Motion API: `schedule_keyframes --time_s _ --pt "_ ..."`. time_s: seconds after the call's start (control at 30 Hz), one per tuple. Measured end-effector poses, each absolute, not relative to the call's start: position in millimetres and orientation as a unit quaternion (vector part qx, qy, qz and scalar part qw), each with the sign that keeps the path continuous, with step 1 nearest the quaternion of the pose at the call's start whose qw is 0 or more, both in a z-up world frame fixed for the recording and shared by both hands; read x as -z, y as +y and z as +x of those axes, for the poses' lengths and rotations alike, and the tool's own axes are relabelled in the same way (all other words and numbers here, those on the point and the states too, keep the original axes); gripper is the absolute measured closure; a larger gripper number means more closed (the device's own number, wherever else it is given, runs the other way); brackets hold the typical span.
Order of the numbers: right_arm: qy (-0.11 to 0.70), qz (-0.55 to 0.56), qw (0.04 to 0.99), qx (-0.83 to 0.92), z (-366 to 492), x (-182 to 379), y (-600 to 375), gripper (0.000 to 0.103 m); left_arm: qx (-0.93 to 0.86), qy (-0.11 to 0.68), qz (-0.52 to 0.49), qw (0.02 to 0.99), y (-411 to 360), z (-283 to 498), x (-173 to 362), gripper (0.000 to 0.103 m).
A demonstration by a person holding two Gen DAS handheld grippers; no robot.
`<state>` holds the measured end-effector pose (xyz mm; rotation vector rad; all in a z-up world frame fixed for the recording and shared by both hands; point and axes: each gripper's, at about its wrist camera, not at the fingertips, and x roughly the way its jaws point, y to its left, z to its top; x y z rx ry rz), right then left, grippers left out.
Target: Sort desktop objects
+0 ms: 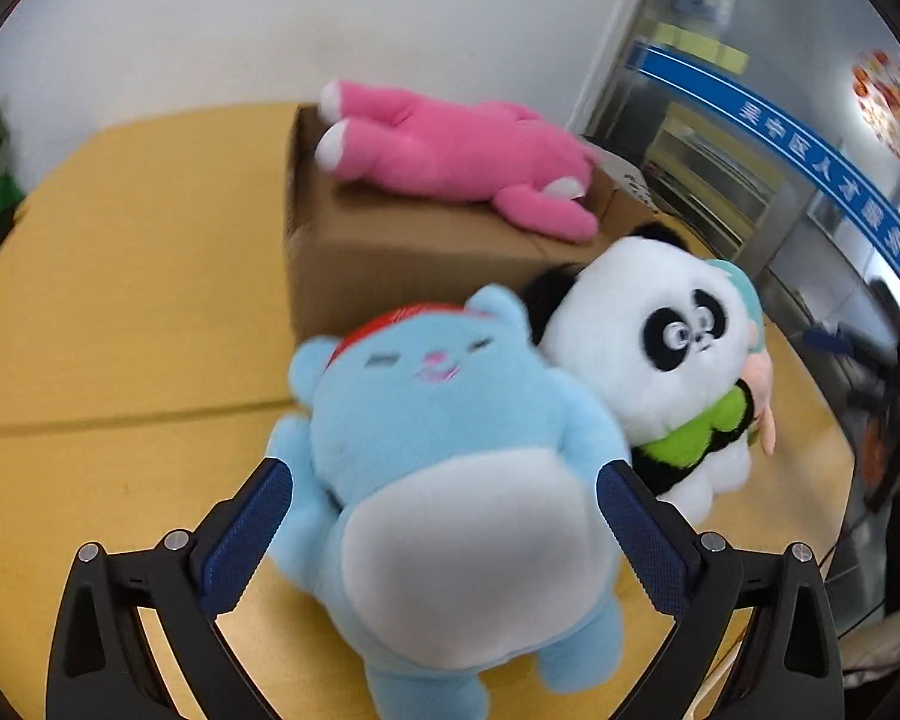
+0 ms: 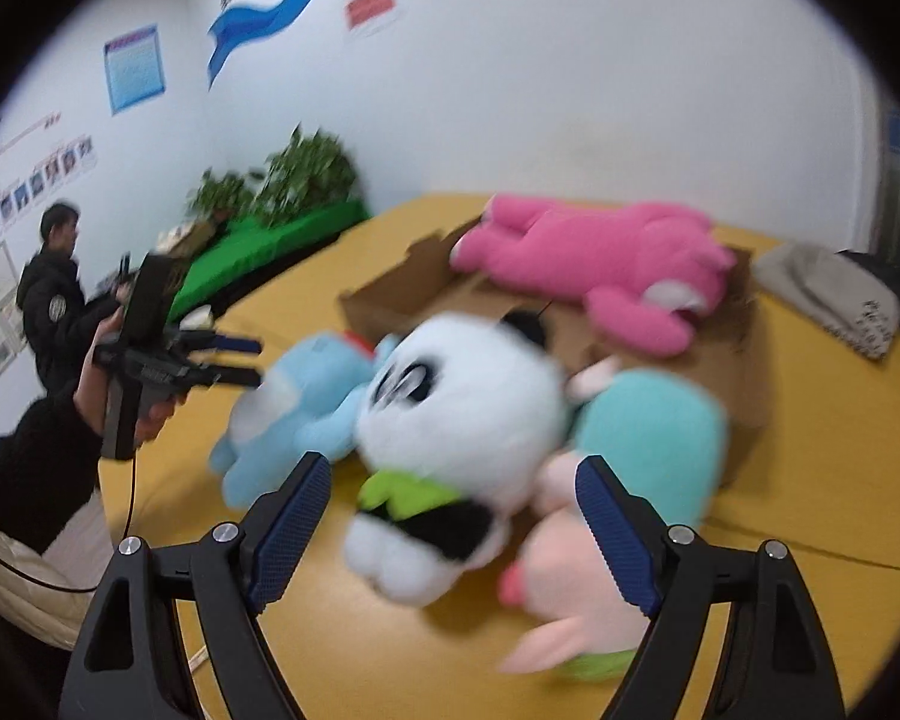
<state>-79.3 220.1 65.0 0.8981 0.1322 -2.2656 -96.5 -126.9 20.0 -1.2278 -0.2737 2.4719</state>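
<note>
A light blue plush bear (image 1: 450, 468) with a red cap lies on the yellow table, between the wide-open fingers of my left gripper (image 1: 444, 516). A panda plush (image 1: 660, 354) with a green scarf leans beside it. A pink plush (image 1: 450, 156) lies on top of a cardboard box (image 1: 390, 252). In the right wrist view my right gripper (image 2: 453, 516) is open around the panda (image 2: 450, 420), with a pink and teal doll (image 2: 630, 480) at its right finger. The blue bear (image 2: 294, 414), the pink plush (image 2: 600, 258) and the box (image 2: 732, 372) also show there, as does the left gripper (image 2: 234, 360), open.
The yellow table (image 1: 120, 300) reaches left and back. A grey bag (image 2: 834, 294) lies at the far right. Plants (image 2: 306, 180) and a green mat stand by the wall. A person (image 2: 54, 294) stands at the left. A glass partition (image 1: 750, 180) stands to the right.
</note>
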Motion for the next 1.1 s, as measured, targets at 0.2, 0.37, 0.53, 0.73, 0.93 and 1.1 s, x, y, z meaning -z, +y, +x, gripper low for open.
schedule_keyframes --time_s 0.2,0.37,0.53,0.73,0.93,1.1 --pt "0.014 0.376 0.399 0.836 -55 -24 156 0.020 -0.856 -0.166 -0.443 0.207 -134 -87 10 0.007" --pt "0.036 0.364 0.397 0.842 -34 -27 145 0.020 -0.856 -0.183 -0.434 0.213 -134 -79 1 0.034" --pt "0.058 0.337 0.428 0.837 4 -52 173 0.020 -0.866 -0.151 -0.424 0.216 -124 -55 -16 0.034" --pt "0.062 0.399 0.553 0.728 62 -24 141 0.026 -0.884 -0.151 -0.387 0.216 -126 -29 -41 0.024" --pt "0.078 0.475 0.576 0.661 65 38 98 0.075 -0.882 -0.152 -0.393 0.212 -120 -22 -37 0.024" --pt "0.081 0.503 0.529 0.679 46 60 107 0.102 -0.877 -0.137 -0.406 0.219 -106 -20 -28 0.024"
